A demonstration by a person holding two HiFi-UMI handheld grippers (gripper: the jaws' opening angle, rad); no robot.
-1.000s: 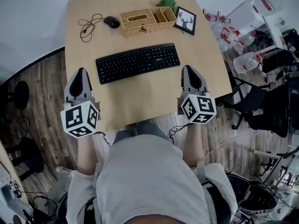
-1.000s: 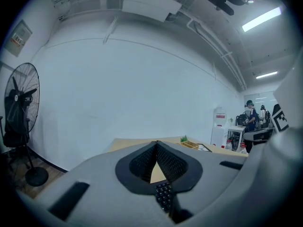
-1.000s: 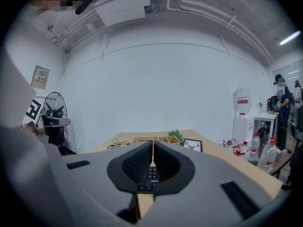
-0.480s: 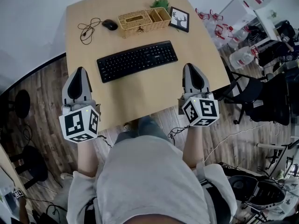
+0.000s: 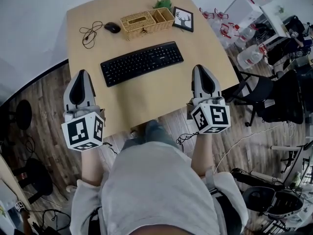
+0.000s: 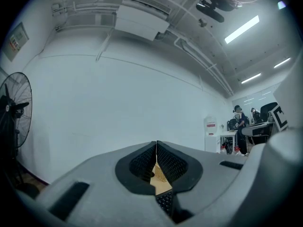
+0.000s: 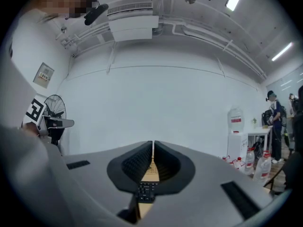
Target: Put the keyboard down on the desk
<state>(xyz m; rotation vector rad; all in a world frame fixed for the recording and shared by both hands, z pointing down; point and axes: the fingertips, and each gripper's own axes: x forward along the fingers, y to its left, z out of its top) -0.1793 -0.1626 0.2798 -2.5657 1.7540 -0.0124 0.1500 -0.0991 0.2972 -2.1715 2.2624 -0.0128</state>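
The black keyboard point(image 5: 142, 62) lies flat on the light wooden desk point(image 5: 156, 94), a little askew, with nothing touching it. My left gripper point(image 5: 82, 74) hangs over the desk's left front corner, short of the keyboard's left end, jaws shut and empty. Over the front right part of the desk is my right gripper point(image 5: 202, 68), just off the keyboard's right end, also shut on nothing. In the left gripper view the jaws point(image 6: 156, 146) meet, with a sliver of keys point(image 6: 164, 201) below them. The right gripper view shows its closed jaws point(image 7: 153, 148) above the keys point(image 7: 147, 190).
At the desk's far side stand a wicker basket point(image 5: 146, 21), a mouse point(image 5: 112, 27) with a coiled cable point(image 5: 88, 32), a framed picture point(image 5: 183, 18) and a small plant point(image 5: 163, 4). Water bottles point(image 5: 247, 58) and an office chair point(image 5: 266, 99) stand right of the desk.
Both grippers have risen a little towards the camera and stay shut. The keyboard lies where it was on the desk.
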